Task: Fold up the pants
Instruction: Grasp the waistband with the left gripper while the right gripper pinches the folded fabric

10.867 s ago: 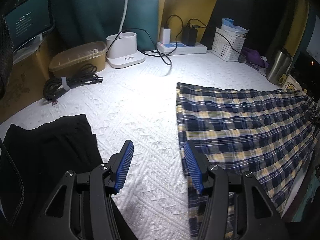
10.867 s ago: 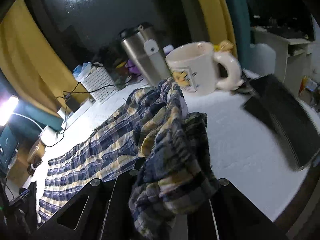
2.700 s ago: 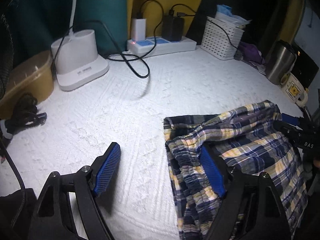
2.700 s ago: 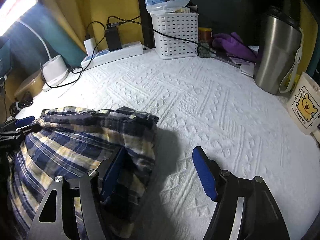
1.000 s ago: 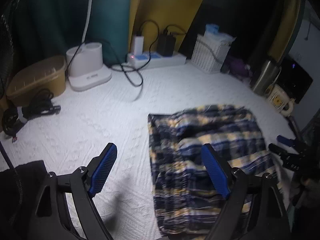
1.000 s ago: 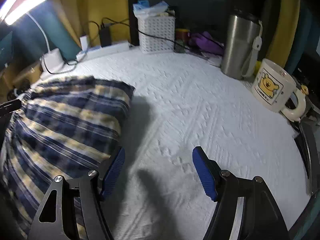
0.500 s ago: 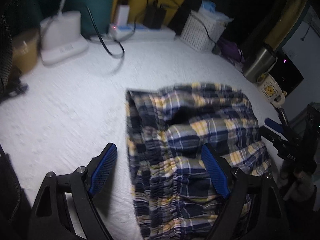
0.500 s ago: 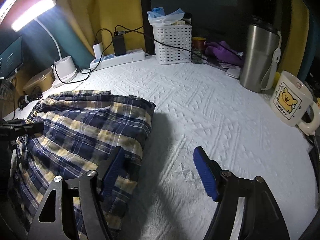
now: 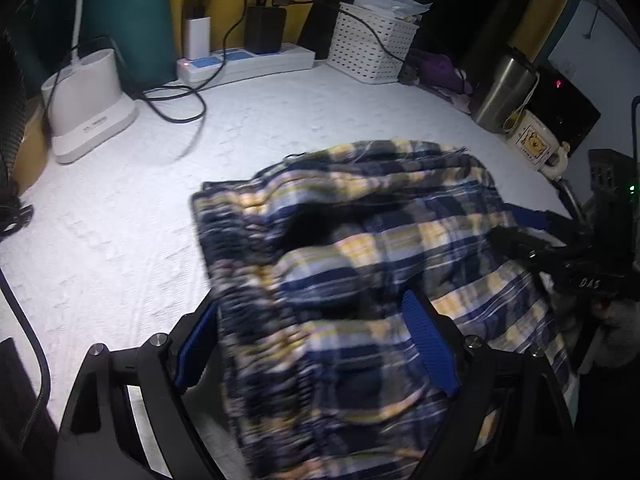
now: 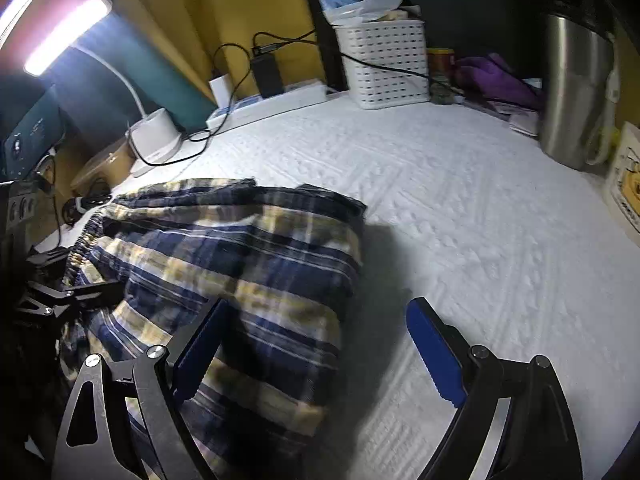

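Two grippers, both over one pair of plaid pants.

Left gripper [image 9: 316, 340]: jaws spread wide, straddling the gathered waistband end of the pants [image 9: 360, 280]; cloth lies between the blue pads, but they do not visibly press on it, so it reads as released.

Right gripper [image 10: 316, 356]: jaws opening, the left pad over the folded edge of the pants [image 10: 248, 272], the right pad over bare white cover; nothing clamped.

Pants: folded into a short, thick bundle near the front edge of the counter [image 10: 460, 220], layers stacked but lumpy, with one dark gap gaping in the top layer.

Progress, judged: the main folds look done; what seems left is flattening and squaring the bundle, or perhaps one more fold.

Back edge of the counter: power strip [image 9: 248, 62] with chargers plugged in, white lamp base [image 9: 90, 100] toward the left corner, white basket [image 9: 372, 52].

Right edge: steel tumbler [image 10: 576, 92], mug [image 9: 534, 146] just beside it.
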Available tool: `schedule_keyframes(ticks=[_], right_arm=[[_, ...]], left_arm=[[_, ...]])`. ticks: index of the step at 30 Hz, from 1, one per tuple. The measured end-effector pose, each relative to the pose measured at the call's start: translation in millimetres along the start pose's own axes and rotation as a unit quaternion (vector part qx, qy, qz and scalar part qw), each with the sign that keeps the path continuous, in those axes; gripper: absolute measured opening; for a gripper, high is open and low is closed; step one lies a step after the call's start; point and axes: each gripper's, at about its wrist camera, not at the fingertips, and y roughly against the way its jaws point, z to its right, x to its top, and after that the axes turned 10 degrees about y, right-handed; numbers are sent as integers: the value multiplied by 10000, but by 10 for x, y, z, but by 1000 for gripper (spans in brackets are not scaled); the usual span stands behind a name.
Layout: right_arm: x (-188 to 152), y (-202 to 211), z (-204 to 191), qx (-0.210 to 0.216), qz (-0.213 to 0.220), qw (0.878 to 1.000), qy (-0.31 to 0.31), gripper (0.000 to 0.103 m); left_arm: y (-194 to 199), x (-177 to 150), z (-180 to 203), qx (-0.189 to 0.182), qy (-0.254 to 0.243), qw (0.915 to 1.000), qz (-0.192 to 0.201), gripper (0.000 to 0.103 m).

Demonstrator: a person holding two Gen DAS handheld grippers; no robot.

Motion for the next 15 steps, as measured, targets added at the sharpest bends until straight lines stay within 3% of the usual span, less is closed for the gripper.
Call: schedule_keyframes(ticks=[4,8,12,15], right_arm=[[53,-50,-24,14,-11,10000,35,91],[91,-108,-138,204,-36,9995,224,91],[130,-164,-245,364,-60,9985,416,91],[149,-174,-289,447,-37,9979,464,78]], left_arm=[[-43,-31,102,48,-143,9998,163,84],[-16,-32,86,77,-83,9996,250,65],[-3,-60,95,72,-121,9993,361,54],[11,-78,149,129,-214,9988,410,46]])
